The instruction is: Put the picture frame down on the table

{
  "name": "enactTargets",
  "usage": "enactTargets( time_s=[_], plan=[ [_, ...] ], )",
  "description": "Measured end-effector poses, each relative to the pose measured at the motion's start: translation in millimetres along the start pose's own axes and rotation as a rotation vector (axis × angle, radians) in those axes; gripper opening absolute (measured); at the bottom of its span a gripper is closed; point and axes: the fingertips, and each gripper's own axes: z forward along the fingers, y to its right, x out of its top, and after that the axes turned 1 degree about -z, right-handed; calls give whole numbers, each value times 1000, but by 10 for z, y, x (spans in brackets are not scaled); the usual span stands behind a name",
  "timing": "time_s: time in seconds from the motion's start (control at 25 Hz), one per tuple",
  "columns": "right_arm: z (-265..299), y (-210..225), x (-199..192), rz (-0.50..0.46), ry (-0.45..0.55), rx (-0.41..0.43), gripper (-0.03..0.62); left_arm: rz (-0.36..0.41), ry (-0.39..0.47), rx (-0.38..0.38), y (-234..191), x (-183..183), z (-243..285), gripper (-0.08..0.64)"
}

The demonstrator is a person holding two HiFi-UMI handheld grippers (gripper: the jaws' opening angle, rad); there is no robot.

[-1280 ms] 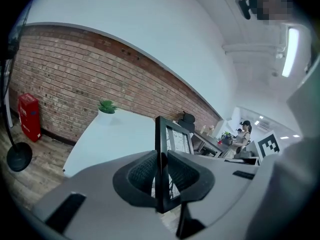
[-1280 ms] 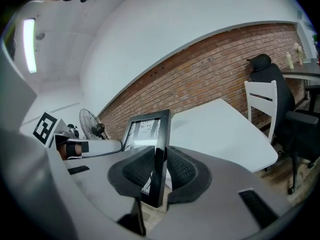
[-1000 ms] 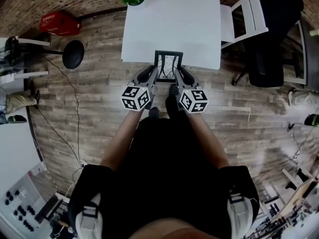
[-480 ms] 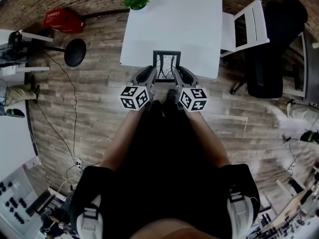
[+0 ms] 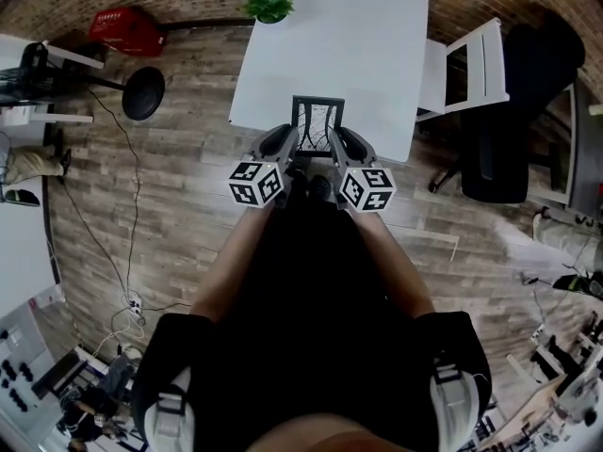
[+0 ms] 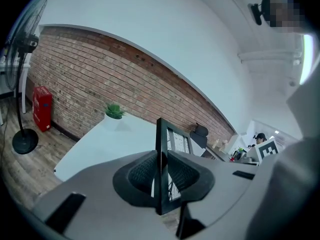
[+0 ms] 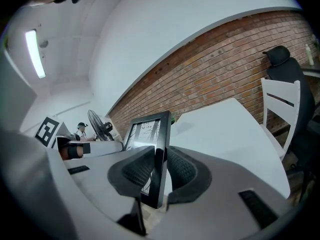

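**Both grippers hold the frame at the table's edge**

Head view: the picture frame (image 5: 317, 123) stands upright between the left gripper (image 5: 291, 145) and the right gripper (image 5: 336, 145), over the near edge of the white table (image 5: 358, 45).

Left gripper view: the jaws are clamped on the frame's left bar.

Right gripper view: the jaws are clamped on its right bar.

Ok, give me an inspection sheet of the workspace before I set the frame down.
Surface: white table, bare except one corner.
Job's things: picture frame upright at the table's near edge, not laid down.
Clutter: potted plant on the far left corner.
Grippers: left gripper shut on the frame's left edge; right gripper shut on its right edge.
Cables: cable trailing across the floor at left.
Surroundings: white chair, black office chair, standing fan, red box, brick wall.
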Motion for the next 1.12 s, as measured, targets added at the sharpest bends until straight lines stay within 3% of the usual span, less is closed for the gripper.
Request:
enactTargets(
  time_s=[0.8,1.12],
  plan=[
    [560,198,300,25,8,-79,72,-16,-21,-73,-374,345,515,77],
    [844,357,318,42,-10,-127,72,-32,-71,-108,-595,377,816,77]
  ],
)
